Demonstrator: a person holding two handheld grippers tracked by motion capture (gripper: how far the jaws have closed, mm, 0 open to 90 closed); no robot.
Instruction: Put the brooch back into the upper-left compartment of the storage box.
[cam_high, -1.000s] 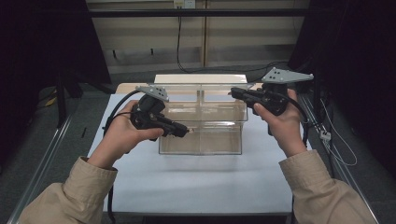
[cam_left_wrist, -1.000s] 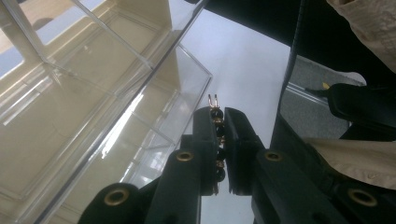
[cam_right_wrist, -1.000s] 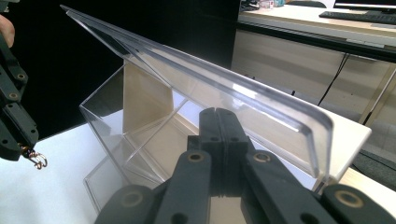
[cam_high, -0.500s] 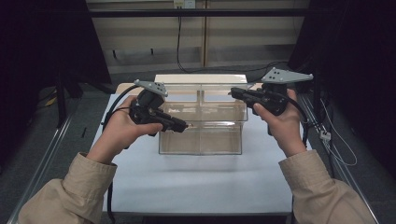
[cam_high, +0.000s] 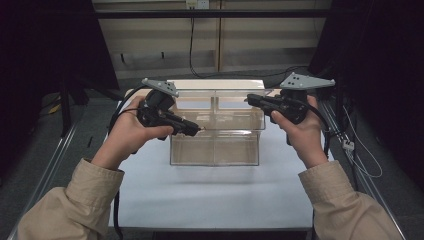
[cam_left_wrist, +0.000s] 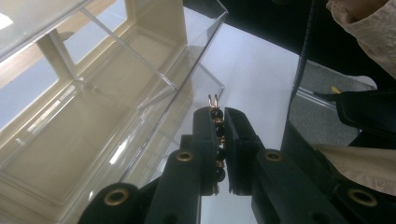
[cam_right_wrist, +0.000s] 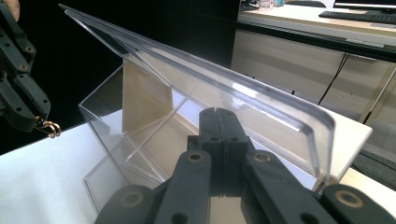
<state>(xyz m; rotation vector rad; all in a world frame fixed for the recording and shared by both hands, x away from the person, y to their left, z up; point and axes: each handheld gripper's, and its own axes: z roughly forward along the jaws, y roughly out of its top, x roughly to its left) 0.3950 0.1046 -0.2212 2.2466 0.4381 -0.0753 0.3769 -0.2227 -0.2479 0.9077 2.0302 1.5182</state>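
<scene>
Left tongs (cam_left_wrist: 218, 122) clamped, right tongs (cam_right_wrist: 216, 122) closed empty, both raised.

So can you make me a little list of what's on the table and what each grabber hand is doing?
Table: white top
Box: clear plastic box with dividers inside, lid tilted open
Left gripper: shut on a beaded chain with dark beads and a coppery clasp, held at the box's near edge
Right gripper: shut, nothing seen between its jaws, by the lid
Inside the box: no items seen
Person: beige sleeves, one gripper in each hand
</scene>
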